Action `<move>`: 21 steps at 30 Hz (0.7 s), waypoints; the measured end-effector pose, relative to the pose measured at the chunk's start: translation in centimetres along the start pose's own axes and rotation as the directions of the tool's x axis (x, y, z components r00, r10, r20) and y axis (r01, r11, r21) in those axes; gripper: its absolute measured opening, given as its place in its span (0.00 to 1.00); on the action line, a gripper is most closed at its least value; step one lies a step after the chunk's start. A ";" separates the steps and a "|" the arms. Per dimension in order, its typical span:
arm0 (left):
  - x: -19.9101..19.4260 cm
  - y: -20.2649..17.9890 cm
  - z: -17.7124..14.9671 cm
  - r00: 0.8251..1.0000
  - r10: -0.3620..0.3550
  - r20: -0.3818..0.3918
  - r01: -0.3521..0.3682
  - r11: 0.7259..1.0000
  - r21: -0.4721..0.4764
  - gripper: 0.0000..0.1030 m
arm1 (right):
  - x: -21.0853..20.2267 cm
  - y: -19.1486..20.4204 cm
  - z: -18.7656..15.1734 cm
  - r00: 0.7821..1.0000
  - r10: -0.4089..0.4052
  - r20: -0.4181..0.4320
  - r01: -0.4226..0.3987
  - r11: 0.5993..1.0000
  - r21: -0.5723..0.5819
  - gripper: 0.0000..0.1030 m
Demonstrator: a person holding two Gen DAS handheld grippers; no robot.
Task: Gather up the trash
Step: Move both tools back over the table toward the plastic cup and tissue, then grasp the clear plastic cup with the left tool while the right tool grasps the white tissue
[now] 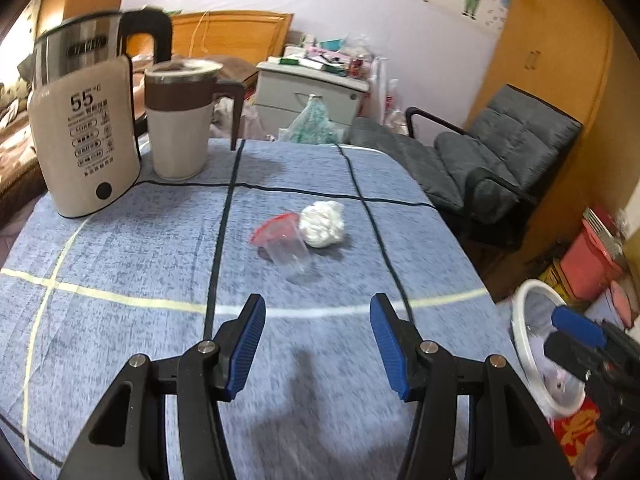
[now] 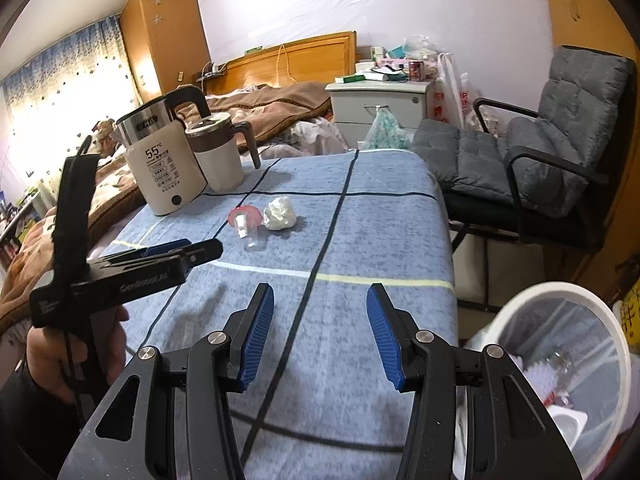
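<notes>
A clear plastic cup (image 1: 287, 248) with a red lid lies on its side on the blue tablecloth, touching a crumpled white tissue (image 1: 322, 224) to its right. My left gripper (image 1: 318, 344) hovers over the cloth short of them, open and empty. The right gripper (image 1: 564, 334) shows at the far right, above the white trash bin (image 1: 524, 320). In the right wrist view my right gripper (image 2: 320, 332) is open and empty over the table's near part. The cup (image 2: 246, 228) and tissue (image 2: 280, 214) lie farther ahead. A hand (image 2: 76, 344) holds the left gripper (image 2: 200, 250) at the left.
A white electric kettle (image 1: 84, 140) and a lidded jug (image 1: 180, 120) stand at the table's far left. The lined trash bin (image 2: 516, 308) sits on the floor off the table's right edge, with some litter inside. A grey armchair (image 2: 540, 160) stands beyond the right edge.
</notes>
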State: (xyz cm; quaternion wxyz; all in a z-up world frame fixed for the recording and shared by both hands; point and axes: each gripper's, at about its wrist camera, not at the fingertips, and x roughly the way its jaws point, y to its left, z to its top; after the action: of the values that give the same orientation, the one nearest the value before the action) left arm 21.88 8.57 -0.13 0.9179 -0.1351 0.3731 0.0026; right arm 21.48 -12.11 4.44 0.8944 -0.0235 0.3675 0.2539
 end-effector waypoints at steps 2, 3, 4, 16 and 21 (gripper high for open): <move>1.0 0.3 0.5 1.000 0.001 -0.010 -0.001 1.000 -0.018 0.55 | 0.8 0.0 0.4 1.000 0.006 -0.005 -0.006 1.000 -0.002 0.48; 1.5 0.4 0.8 1.000 0.005 -0.013 -0.005 1.000 -0.026 0.55 | 1.2 0.0 0.6 1.000 0.006 -0.006 -0.006 1.000 -0.002 0.48; 2.0 0.5 1.0 1.000 0.009 -0.015 -0.010 0.999 -0.031 0.55 | 1.6 0.0 0.8 1.000 0.006 -0.008 -0.006 1.000 -0.001 0.48; 7.9 1.6 2.1 0.995 0.061 -0.084 -0.067 0.995 -0.070 0.33 | 5.0 -0.8 2.4 0.999 0.017 -0.032 -0.017 1.000 0.013 0.48; 6.9 2.3 2.0 0.996 0.047 -0.075 -0.052 0.996 -0.068 0.32 | 6.9 -0.3 3.4 0.998 0.051 -0.046 -0.051 0.999 0.009 0.48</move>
State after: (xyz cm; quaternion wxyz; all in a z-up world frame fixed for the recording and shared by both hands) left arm 27.93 10.66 -4.06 0.8980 -0.1578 0.4092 0.0334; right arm 27.91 -8.61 2.26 0.8789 -0.0166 0.3896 0.2745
